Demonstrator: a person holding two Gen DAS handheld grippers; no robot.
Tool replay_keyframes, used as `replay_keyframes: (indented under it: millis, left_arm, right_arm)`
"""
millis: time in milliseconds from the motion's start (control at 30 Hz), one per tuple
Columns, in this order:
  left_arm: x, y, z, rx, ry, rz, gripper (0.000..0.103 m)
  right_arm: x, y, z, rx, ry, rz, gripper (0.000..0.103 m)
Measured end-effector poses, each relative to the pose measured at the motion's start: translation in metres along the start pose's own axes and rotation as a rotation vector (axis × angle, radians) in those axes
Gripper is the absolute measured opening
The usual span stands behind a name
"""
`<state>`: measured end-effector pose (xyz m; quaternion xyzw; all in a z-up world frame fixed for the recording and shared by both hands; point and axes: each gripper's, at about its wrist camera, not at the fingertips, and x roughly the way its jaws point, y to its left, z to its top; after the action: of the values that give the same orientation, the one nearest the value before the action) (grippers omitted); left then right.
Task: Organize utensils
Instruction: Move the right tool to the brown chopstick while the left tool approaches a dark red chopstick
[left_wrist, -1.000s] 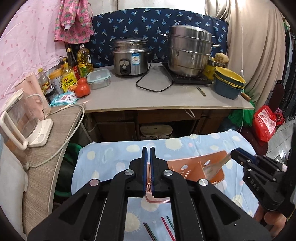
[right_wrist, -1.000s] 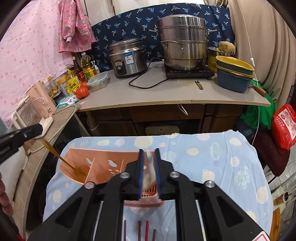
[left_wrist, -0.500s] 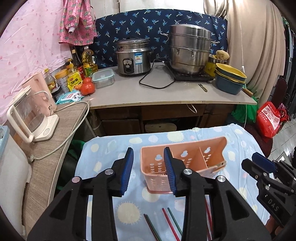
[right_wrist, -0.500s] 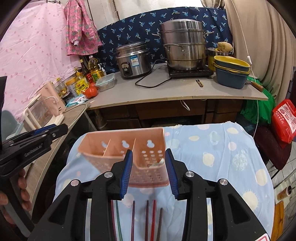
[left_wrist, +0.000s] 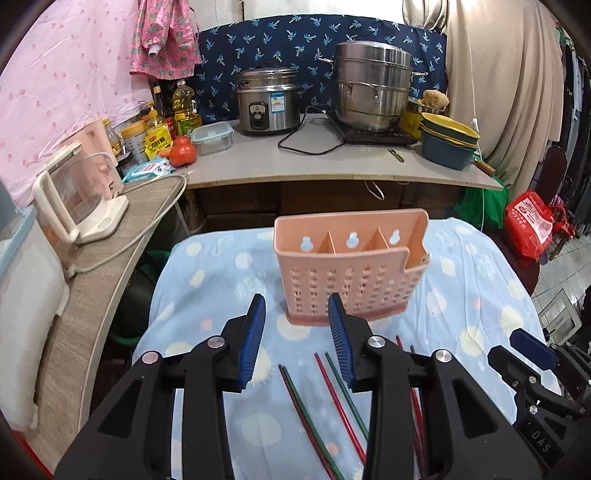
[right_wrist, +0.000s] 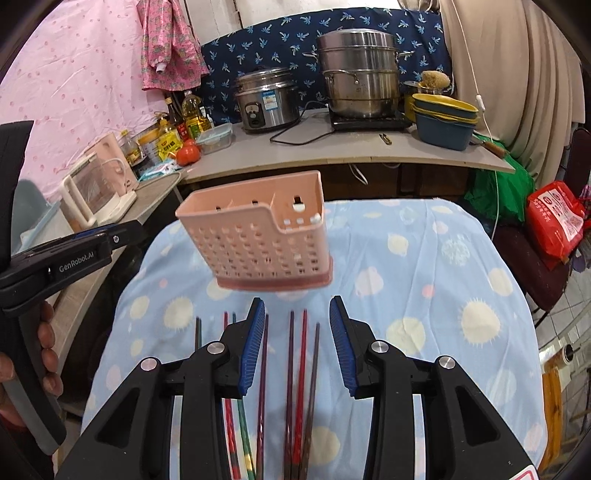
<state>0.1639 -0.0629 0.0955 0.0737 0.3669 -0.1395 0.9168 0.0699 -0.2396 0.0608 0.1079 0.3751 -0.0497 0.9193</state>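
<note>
A pink perforated utensil holder (left_wrist: 351, 273) with three compartments stands upright on the blue dotted cloth (left_wrist: 461, 295); its compartments look empty. Several red, green and dark chopsticks (left_wrist: 332, 387) lie on the cloth in front of it. My left gripper (left_wrist: 296, 306) hovers open just short of the holder's front, with nothing between its blue pads. In the right wrist view my right gripper (right_wrist: 296, 308) is open above the chopsticks (right_wrist: 297, 369), a little back from the holder (right_wrist: 258, 240). Each gripper shows at the edge of the other's view.
Behind the cloth-covered table runs a counter (left_wrist: 332, 166) with a rice cooker (left_wrist: 267, 99), a steamer pot (left_wrist: 373, 85), stacked bowls (left_wrist: 448, 142) and bottles. A kettle (left_wrist: 81, 199) sits on a side shelf at the left. A red bag (left_wrist: 532, 221) lies on the right.
Both grippers were shut on the holder a second ago; they have opened, let it go and drawn back. The holder now stands by itself on the cloth.
</note>
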Motion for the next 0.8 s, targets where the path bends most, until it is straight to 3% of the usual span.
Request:
replay_keyframes:
  millis: [200, 400, 667, 800]
  left_arm:
    - [0.000, 0.001, -0.045, -0.021, 0.052, 0.020, 0.039]
    - [0.014, 0.001, -0.101, -0.024, 0.152, 0.039, 0.039]
    - [0.023, -0.005, -0.176, -0.043, 0.261, 0.011, 0.039]
    - [0.018, -0.008, -0.195, -0.046, 0.267, -0.007, 0.044]
  right_arm:
    - [-0.003, -0.002, -0.041, -0.014, 0.045, -0.050, 0.036]
    - [0.010, -0.012, -0.095, 0.018, 0.158, -0.061, 0.036]
    - [0.018, -0.010, -0.149, -0.004, 0.219, -0.111, 0.036]
    - [0.015, -0.008, -0.167, -0.001, 0.248, -0.088, 0.036]
